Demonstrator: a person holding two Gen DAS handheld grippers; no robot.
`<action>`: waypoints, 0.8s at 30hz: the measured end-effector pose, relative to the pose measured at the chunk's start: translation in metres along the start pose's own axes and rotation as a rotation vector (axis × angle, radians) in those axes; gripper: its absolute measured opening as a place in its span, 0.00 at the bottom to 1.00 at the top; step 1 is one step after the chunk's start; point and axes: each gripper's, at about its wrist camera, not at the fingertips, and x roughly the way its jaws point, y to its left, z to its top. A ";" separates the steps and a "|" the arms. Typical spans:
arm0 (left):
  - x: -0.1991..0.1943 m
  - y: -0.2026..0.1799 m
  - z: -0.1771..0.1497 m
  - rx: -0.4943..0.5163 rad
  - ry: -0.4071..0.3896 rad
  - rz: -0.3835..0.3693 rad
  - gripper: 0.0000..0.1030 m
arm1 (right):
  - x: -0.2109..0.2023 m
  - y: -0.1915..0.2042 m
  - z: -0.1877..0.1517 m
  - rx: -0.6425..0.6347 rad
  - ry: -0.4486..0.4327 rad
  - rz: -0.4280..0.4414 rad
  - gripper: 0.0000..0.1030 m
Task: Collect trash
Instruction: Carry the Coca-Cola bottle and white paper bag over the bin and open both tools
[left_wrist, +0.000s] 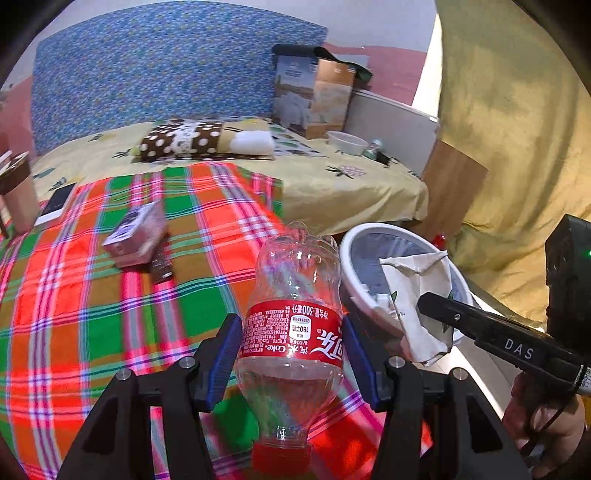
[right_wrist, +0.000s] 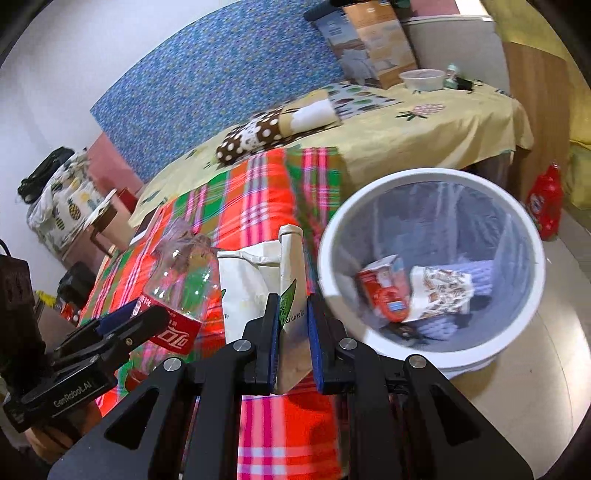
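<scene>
My left gripper (left_wrist: 291, 343) is shut on an empty clear Coke bottle (left_wrist: 295, 273) with a red label, its red cap pointing toward the camera. The blue pads press on both sides of the label. My right gripper (right_wrist: 291, 325) is shut on a crumpled white paper bag (right_wrist: 251, 280) with green print. Both hang over the edge of the plaid blanket, just left of a white lined bin (right_wrist: 432, 175) on the floor. A red carton (right_wrist: 384, 291) and a patterned paper cup (right_wrist: 439, 291) lie in the bin. The left wrist view shows the bag (left_wrist: 417, 291) over the bin rim (left_wrist: 345, 251).
A small box (left_wrist: 136, 236) and a dark wrapper (left_wrist: 160, 266) lie on the plaid blanket (left_wrist: 74, 314). A phone (left_wrist: 57, 203) and a brown cup (left_wrist: 18, 195) are at the left. A bowl (left_wrist: 347, 142) sits on the bed. A red jug (right_wrist: 546, 199) stands on the floor beyond the bin.
</scene>
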 end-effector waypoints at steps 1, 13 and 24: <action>0.002 -0.003 0.001 0.005 0.001 -0.006 0.54 | -0.002 -0.004 0.001 0.006 -0.004 -0.006 0.16; 0.050 -0.055 0.024 0.088 0.025 -0.129 0.54 | -0.018 -0.061 0.012 0.109 -0.065 -0.124 0.16; 0.102 -0.094 0.035 0.140 0.093 -0.200 0.55 | -0.013 -0.080 0.013 0.129 -0.057 -0.223 0.16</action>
